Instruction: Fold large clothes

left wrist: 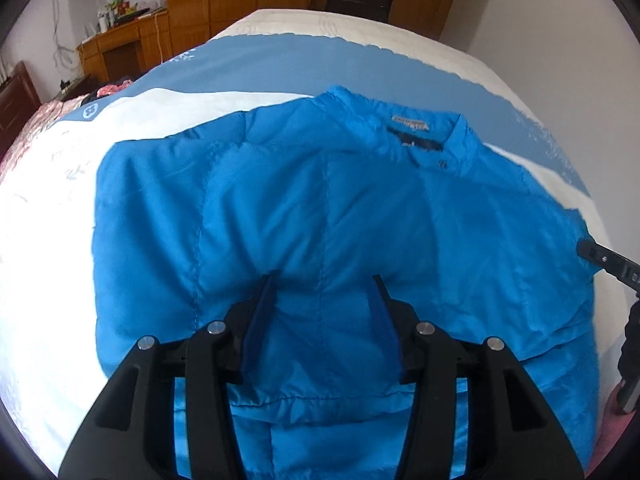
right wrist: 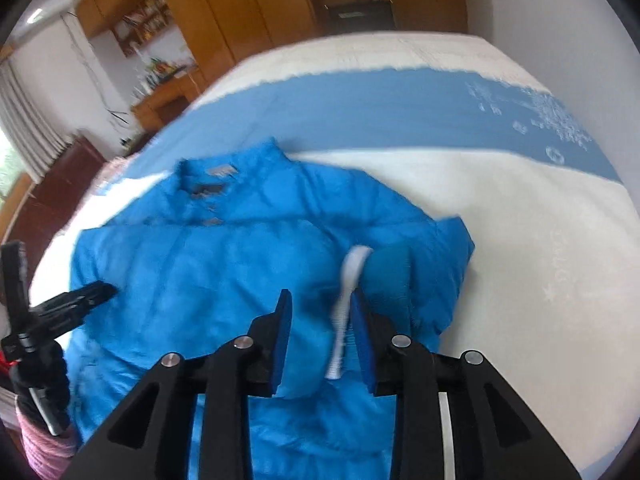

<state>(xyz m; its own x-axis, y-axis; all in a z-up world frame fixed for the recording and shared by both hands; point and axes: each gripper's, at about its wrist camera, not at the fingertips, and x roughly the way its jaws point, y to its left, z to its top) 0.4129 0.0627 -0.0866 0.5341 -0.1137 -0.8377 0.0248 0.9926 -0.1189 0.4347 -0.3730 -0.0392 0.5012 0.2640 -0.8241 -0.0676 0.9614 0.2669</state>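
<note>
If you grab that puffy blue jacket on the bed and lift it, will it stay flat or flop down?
Probably flop: the blue jacket is soft, wrinkled, quilted fabric that follows the bed. Its puffy look suggests it is light for its size. The shiny cloth may slip between the left gripper fingers, which now stand open above it.

the grey label [left wrist: 416, 123] inside the jacket [left wrist: 320, 220] collar seems too blurred to read.

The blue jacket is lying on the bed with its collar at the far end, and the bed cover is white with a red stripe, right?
Not quite. The stripe is blue, not red, as the left wrist view shows. The rest holds: the blue jacket lies on the white bed cover with its collar at the far end.
</note>
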